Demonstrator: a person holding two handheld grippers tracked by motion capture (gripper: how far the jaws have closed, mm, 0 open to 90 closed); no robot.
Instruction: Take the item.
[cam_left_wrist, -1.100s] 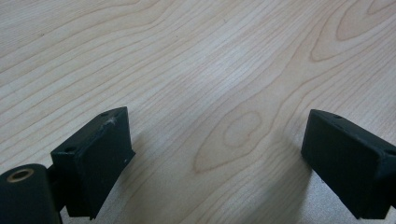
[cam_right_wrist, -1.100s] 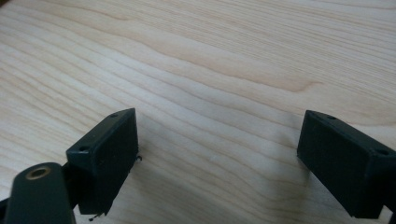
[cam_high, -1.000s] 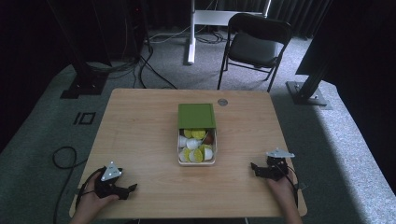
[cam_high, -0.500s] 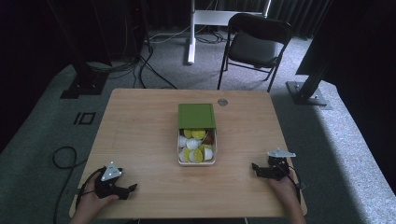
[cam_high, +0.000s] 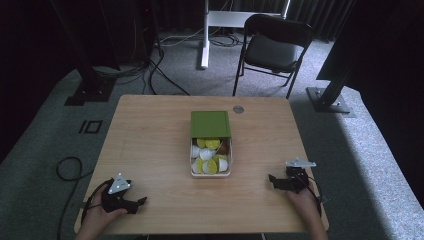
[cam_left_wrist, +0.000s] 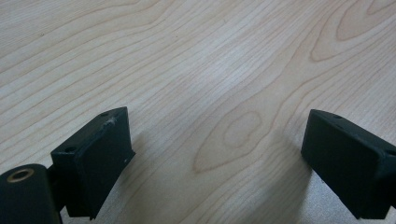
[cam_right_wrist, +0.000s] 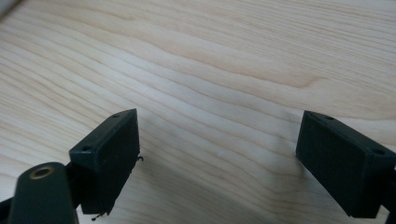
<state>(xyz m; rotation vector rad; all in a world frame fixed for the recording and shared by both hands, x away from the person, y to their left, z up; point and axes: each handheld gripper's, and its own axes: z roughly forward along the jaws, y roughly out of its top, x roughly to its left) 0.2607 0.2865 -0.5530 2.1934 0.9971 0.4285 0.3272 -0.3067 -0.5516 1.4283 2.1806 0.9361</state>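
Note:
A small box (cam_high: 210, 172) stands in the middle of the wooden table (cam_high: 150, 130), its green lid (cam_high: 210, 124) slid back over the far half. Inside lie several yellow and white capsules (cam_high: 209, 156). My left gripper (cam_high: 141, 201) rests near the front left corner, held by a hand. Its jaws stand wide apart over bare wood (cam_left_wrist: 219, 126), nothing between them. My right gripper (cam_high: 271, 179) rests near the front right edge, also open over bare wood (cam_right_wrist: 219, 135) and pointing left toward the box.
A small round grommet (cam_high: 238, 109) sits in the table's far side. Behind the table stand a black folding chair (cam_high: 272, 47), a white stand (cam_high: 205, 35) and cables on the carpet. A black frame post (cam_high: 332, 85) stands at the right.

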